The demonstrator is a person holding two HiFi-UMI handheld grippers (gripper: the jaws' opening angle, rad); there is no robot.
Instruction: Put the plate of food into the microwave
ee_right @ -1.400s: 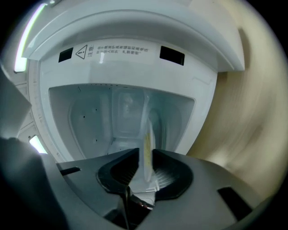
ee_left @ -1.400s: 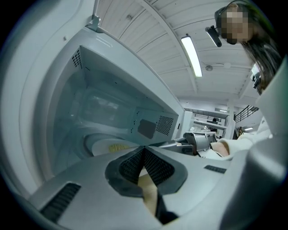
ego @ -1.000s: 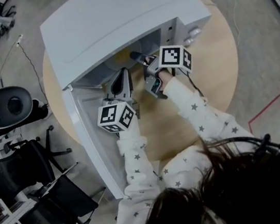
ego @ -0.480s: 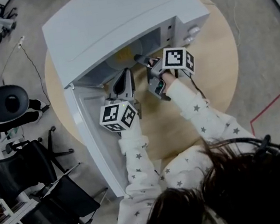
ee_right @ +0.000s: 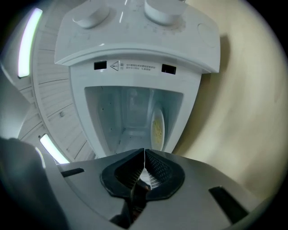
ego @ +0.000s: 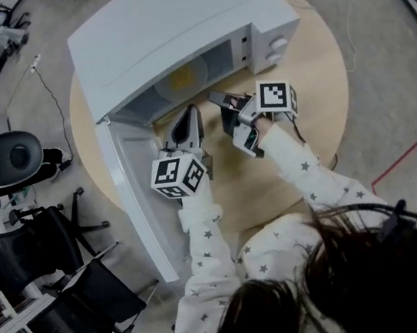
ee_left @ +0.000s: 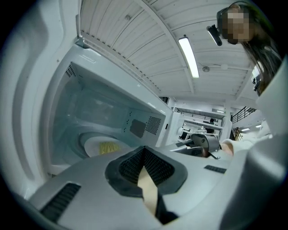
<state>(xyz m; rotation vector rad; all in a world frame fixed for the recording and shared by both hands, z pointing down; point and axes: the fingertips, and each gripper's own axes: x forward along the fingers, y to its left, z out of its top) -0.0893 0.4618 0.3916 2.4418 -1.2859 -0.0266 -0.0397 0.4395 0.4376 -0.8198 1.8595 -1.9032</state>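
The white microwave (ego: 172, 27) stands on the round wooden table (ego: 316, 107) with its door (ego: 133, 204) swung wide open. The plate of yellow food (ego: 184, 80) lies inside on the turntable; it is also in the left gripper view (ee_left: 104, 146) and, edge-on, in the right gripper view (ee_right: 157, 128). My left gripper (ego: 186, 120) sits just outside the opening, jaws shut and empty (ee_left: 144, 149). My right gripper (ego: 215, 96) hovers beside it in front of the cavity; its jaws have just been closing with nothing between them and now stand shut (ee_right: 144, 152).
The microwave's knobs (ego: 277, 43) are on its right side. The open door reaches out past the table's left edge. Black office chairs (ego: 13, 160) and a cable on the floor (ego: 46, 93) lie to the left of the table.
Both grippers have drawn back out of the microwave's mouth toward the person. The right gripper's jaws have gone from open to shut. The plate stays inside.
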